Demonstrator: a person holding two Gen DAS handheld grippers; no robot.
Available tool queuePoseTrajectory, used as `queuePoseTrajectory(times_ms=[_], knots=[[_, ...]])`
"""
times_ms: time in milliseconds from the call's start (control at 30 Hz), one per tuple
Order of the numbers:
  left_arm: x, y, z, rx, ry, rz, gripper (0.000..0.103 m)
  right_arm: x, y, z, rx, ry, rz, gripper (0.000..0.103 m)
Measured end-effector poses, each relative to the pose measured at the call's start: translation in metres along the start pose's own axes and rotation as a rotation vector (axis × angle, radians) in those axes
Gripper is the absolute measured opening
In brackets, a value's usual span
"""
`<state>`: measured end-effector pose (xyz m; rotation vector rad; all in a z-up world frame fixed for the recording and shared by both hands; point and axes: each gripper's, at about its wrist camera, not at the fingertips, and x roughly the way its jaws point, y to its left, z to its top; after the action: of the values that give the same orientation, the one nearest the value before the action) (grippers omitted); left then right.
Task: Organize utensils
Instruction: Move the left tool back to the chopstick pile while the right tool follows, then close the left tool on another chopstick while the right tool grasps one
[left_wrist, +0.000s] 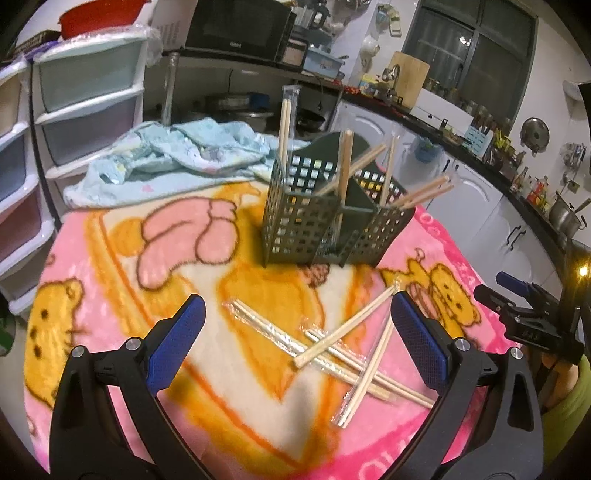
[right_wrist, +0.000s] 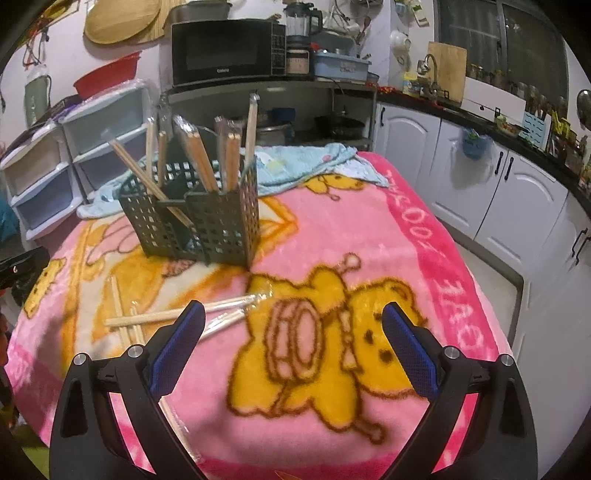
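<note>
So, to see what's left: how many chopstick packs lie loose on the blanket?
4 packs, in one crossed heap before the basket: two running left to right, one laid over them, one slanting nearest the camera. Another may hide underneath.

Left gripper (left_wrist: 297, 312): black arms; blue textured pads; silver screws
Right gripper (right_wrist: 293, 321): same black arms; blue pads
Sleeve (left_wrist: 569, 402): green

A pink blanket (left_wrist: 110, 229) with yellow bear prints covers the surface, filling most of both views. At centre top in the left view stands a dark perforated holder (left_wrist: 328, 218); wrapped chopsticks (left_wrist: 343, 343) lie crossed at lower centre-right. A light blue towel (left_wrist: 173, 155) lies crumpled at upper left.
</note>
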<state>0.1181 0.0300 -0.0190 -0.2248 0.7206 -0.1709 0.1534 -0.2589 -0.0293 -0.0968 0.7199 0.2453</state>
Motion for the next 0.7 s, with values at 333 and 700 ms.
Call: queuePoseTrajectory(times_ms=[333,700], knots=[[0.034,0.015,-0.023,-0.035,0.1,-0.006,0.092,0.022,0.012,-0.011,-0.039,0.054,0.013,0.093],[0.059,0.031,-0.032,-0.119,0.154,-0.045,0.075,0.038,0.025,-0.02,-0.062,0.093,0.037,0.091]])
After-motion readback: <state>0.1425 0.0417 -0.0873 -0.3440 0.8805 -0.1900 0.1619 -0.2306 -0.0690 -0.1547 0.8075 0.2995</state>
